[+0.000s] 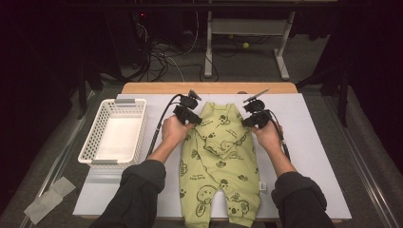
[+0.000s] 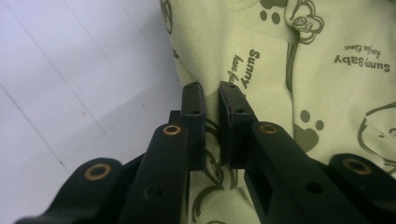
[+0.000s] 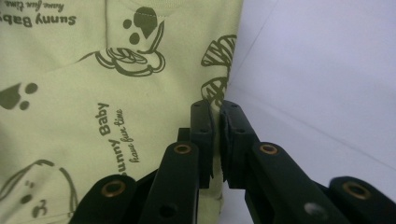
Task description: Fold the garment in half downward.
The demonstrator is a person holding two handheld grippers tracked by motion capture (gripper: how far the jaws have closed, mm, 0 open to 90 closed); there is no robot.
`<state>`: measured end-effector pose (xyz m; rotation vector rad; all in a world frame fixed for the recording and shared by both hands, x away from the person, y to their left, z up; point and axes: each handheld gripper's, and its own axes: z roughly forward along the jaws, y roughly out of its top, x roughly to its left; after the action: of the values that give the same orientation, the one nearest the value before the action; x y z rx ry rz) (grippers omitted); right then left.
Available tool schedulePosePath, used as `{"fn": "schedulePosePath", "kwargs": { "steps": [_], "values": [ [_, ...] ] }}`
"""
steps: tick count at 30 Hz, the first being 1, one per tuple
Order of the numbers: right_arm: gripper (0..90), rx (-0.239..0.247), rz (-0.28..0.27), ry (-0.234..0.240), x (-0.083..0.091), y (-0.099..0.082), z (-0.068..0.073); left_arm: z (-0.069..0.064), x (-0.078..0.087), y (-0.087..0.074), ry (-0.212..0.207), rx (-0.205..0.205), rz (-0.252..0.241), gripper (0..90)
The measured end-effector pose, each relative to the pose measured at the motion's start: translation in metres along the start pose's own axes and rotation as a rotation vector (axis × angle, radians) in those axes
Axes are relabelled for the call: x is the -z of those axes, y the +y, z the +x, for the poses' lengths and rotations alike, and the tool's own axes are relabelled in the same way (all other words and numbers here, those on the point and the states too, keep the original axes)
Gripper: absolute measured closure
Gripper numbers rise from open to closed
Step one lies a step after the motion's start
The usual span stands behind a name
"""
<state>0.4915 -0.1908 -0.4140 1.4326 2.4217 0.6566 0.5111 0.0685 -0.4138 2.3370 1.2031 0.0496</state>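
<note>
Between the left claw [image 2: 212, 91] jaws a thin fold of the green baby suit [image 2: 327, 93] is pinched, pads clamped on its edge at centre of the left gripper view; white table [image 2: 70, 93] fills the left half of that frame. Right claw [image 3: 215, 109] likewise clenched on the suit's [image 3: 93, 93] opposite edge, centre of the right gripper view, bare table [image 3: 327, 70] to the right

High view: left claw [image 1: 191, 115] and right claw [image 1: 252, 118] sit at the suit's [image 1: 218, 161] upper corners, mid frame, one each side of the neck. Suit lies flat on the table [image 1: 313, 142], legs running down to the bottom edge, sleeves folded in over the chest. White basket [image 1: 116, 130] at middle left, well apart from the suit, nothing in it

Risks, as a guess: both grips are thin pinches at the very edge, so fabric could slip out on a lift or fold; uneven lift between the hands would skew the fold; folded-in sleeves could flop open if the top is raised fast

Hard to tell: how many layers each claw holds, whether only the top layer or both. Leg cuffs cut off at bottom of the high view. Forearms cover part of the suit's sides. Small grey scraps [image 1: 47, 199] at lower left, unclear what they are
</note>
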Motion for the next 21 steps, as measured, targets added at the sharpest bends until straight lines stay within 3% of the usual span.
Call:
{"fn": "schedulePosePath", "kwargs": {
  "steps": [4, 7, 9, 14, 16, 21],
  "values": [
    [85.9, -0.001, -0.024, -0.030, 0.005, 0.011, 0.002, 0.003, 0.007, 0.009, 0.012, 0.006, -0.019, 78.6],
    [85.9, -0.011, -0.054, -0.052, 0.011, 0.019, 0.000, 0.008, 0.023, 0.018, 0.024, -0.005, -0.072, 78.3],
    [85.9, -0.008, -0.072, -0.054, 0.014, 0.021, 0.001, 0.009, 0.027, 0.019, 0.017, -0.002, -0.078, 78.1],
    [85.7, 0.026, -0.080, -0.057, 0.013, 0.016, 0.006, 0.008, 0.028, 0.009, 0.013, -0.029, -0.046, 77.6],
    [85.6, 0.041, -0.084, -0.054, 0.012, 0.008, 0.011, 0.009, 0.028, 0.000, -0.020, -0.013, -0.061, 77.4],
    [85.6, 0.063, -0.108, -0.047, 0.022, -0.006, 0.016, 0.007, 0.036, -0.009, -0.051, -0.021, -0.085, 77.1]
  ]
}}
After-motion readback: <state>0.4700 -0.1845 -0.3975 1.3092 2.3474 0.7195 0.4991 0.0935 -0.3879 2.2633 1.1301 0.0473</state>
